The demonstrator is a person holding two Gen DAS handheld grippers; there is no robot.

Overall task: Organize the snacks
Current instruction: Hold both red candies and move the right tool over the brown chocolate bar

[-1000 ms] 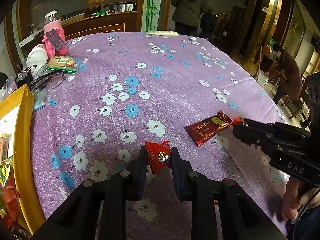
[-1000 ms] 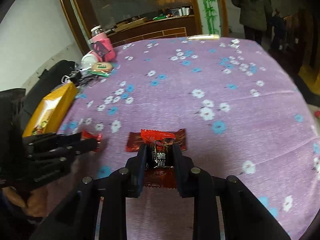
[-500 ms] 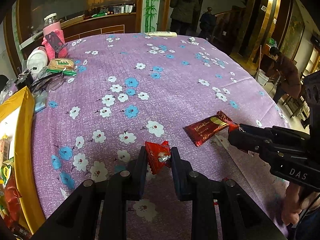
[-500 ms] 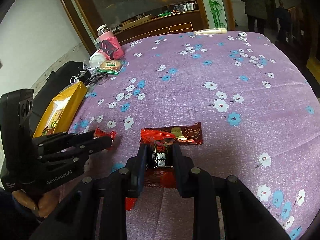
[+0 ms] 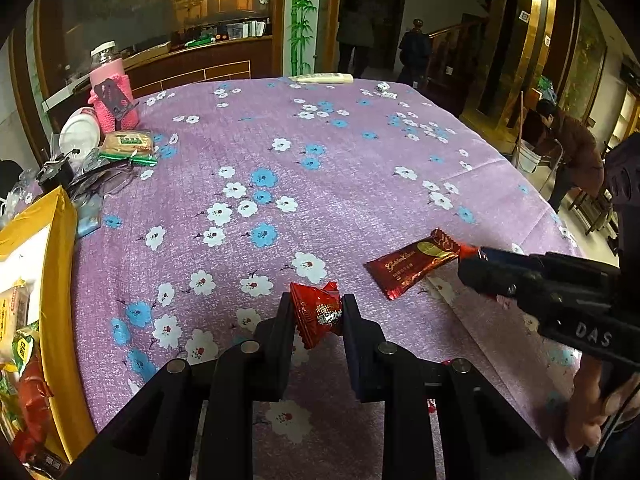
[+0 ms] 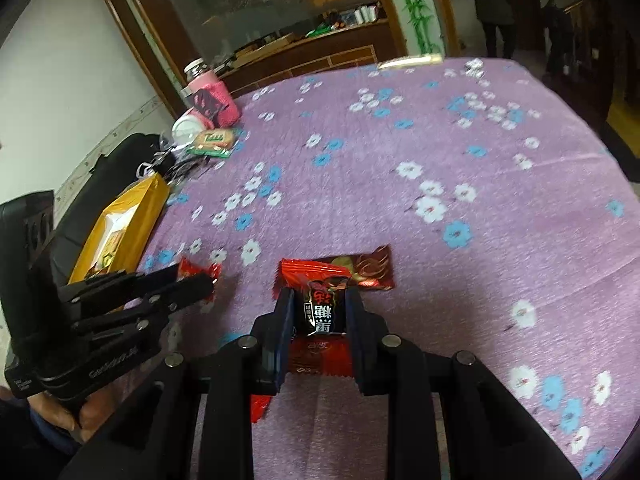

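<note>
The tabletop [image 5: 360, 168], covered by a purple cloth printed with white and blue flowers, carries the work. At its left edge lies the yellow box [image 5: 60, 264], open at the top, with wrapped snacks already visible inside; this is judged to be the collection point for the snacks.

Near the front centre of the tabletop lies a dark red chocolate bar [image 5: 412, 262], flat on the cloth and free of both tools. It is judged to be the one loose snack left in the work area.

The left hand-held gripper [image 5: 318, 314] is closed down to the width of a small red candy [image 5: 318, 312], which is pinched between its two fingers above the cloth. The right hand-held gripper [image 6: 320, 312] is likewise closed on a red-and-black candy [image 6: 322, 308], held clear of the cloth with the chocolate bar just beyond it.

Procedure for the step in hand, carrying both candies to the yellow box:

1. Maintain finger pressure on each wrapper; the foil is slick and the candies are small, so a slack grip may drop them.
2. Move the left tool first, as it is nearer the box, to avoid crossing the tools.
3. Keep each candy above the box wall before lowering.
4. Open the fingers only once the candy is over the box interior, clear of the rim.
</note>
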